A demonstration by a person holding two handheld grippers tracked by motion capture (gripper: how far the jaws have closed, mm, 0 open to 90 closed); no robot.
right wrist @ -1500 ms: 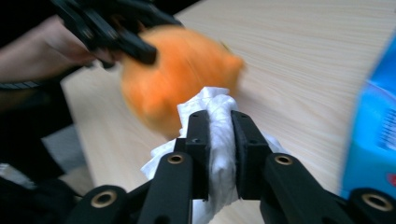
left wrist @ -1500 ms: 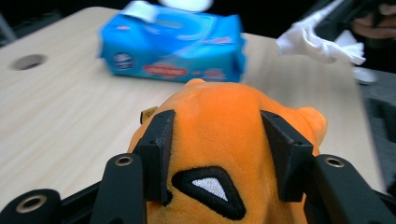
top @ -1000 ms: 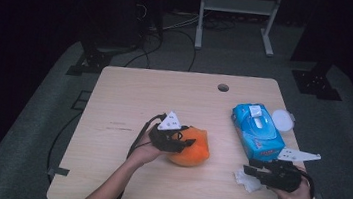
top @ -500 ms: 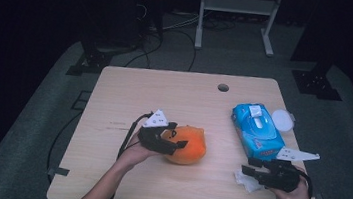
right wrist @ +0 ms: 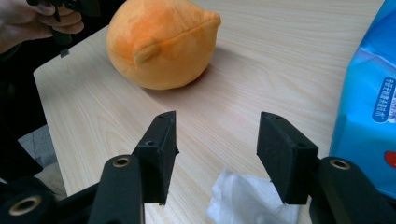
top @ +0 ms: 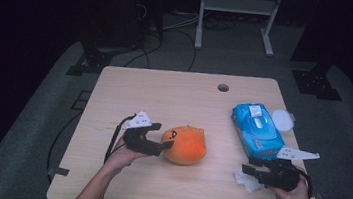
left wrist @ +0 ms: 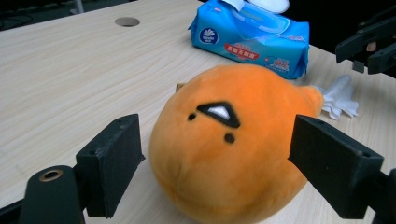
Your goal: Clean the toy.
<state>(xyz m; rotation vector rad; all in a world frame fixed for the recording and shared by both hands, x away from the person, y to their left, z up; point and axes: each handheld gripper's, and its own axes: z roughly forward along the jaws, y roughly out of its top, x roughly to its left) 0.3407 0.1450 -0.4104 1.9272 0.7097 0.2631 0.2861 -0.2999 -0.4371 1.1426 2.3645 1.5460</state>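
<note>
From the high view, the orange plush toy lies near the middle of the surface, its long axis running left to right and its face turned toward the left gripper, just beside it. That gripper's jaws have just been opening and stand apart at the toy's face end. To the right, well apart, a blue wipes pack lies with its flap lifted and a white round lid beside it. The right gripper hovers at a crumpled white tissue near the front edge.

In the left gripper view, the plush toy sits between the parted jaws, face forward; the pads do not press it. Behind it lie the wipes pack and the tissue.

In the right gripper view, the jaws have just been opening and stand wide over the tissue, holding nothing. The toy lies beyond, nothing between; the wipes pack is at the right.
</note>
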